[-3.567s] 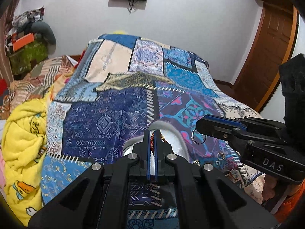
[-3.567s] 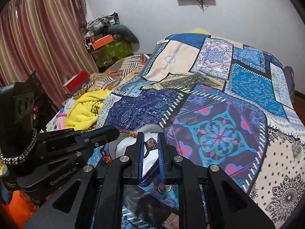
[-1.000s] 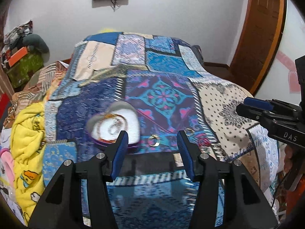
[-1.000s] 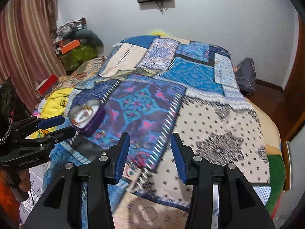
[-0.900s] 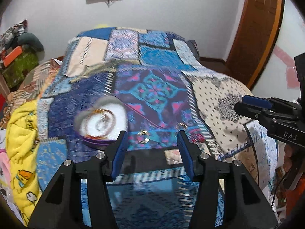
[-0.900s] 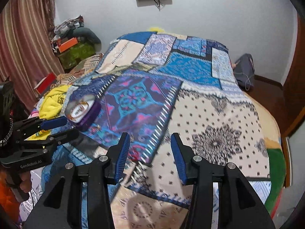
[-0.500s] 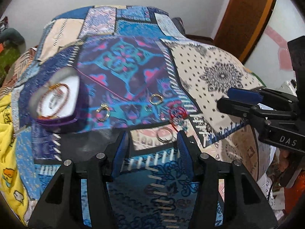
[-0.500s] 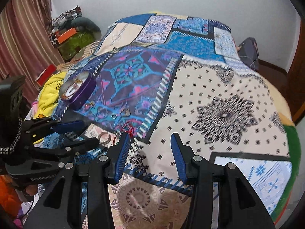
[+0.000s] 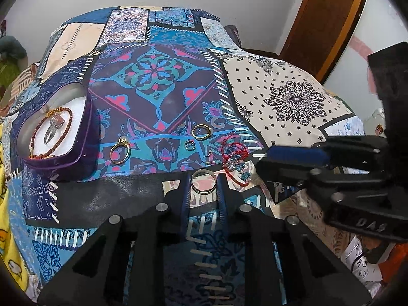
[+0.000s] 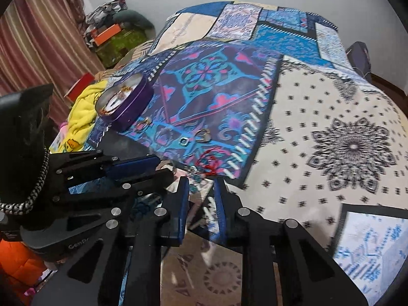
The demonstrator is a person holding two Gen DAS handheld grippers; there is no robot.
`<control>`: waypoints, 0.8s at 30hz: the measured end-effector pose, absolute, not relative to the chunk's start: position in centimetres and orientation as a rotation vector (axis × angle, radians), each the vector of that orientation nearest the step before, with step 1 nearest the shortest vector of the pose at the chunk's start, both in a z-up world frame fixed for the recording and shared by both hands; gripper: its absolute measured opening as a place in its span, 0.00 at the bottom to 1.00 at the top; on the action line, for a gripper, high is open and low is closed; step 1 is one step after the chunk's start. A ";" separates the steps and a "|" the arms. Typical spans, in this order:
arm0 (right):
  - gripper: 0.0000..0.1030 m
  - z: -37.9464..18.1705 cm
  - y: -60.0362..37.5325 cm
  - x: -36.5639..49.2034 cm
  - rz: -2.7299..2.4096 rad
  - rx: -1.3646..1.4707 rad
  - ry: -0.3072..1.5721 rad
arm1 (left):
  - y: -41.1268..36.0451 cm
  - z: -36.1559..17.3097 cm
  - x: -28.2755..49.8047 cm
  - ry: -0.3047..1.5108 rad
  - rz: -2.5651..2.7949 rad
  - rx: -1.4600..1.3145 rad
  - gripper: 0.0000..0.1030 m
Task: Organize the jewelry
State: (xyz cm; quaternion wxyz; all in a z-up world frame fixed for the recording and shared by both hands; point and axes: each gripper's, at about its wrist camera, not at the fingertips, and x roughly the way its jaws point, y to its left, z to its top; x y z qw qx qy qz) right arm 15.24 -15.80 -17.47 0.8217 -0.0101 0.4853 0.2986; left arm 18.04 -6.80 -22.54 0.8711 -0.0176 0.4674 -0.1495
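A purple heart-shaped box (image 9: 84, 137) on the patchwork quilt holds a red-and-gold braided bracelet (image 9: 66, 125) and a gem ring (image 9: 54, 122). Loose on the quilt lie a stone ring (image 9: 119, 150), a gold ring (image 9: 201, 131), a small ring (image 9: 190, 144) and a red bracelet with blue beads (image 9: 233, 153). My left gripper (image 9: 204, 186) is closing, its pads against the sides of a plain gold ring (image 9: 203, 181) lying flat. My right gripper (image 10: 201, 186) is closing too, just short of the red bracelet (image 10: 211, 163); its pads press on nothing I can see.
The quilt (image 9: 153, 76) covers a bed that falls away at the near edge. A yellow blanket (image 10: 81, 107) lies left of the box, with a striped curtain (image 10: 38, 38) and piled clutter behind. A wooden door (image 9: 323, 20) stands at the far right.
Both grippers came down toward the quilt's near edge and their jaws narrowed. The left one now straddles the plain gold ring, and the right one has neared the red bracelet.
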 end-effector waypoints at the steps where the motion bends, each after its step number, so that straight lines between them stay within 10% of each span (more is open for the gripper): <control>1: 0.17 -17.7 -15.5 15.2 0.642 -0.026 1.038 | -6.8 -22.5 18.0 0.976 -0.313 -0.038 0.19; 24: 0.06 -14.1 -17.9 14.7 0.537 0.013 0.906 | -4.7 -20.5 16.9 0.939 -0.239 -0.056 0.19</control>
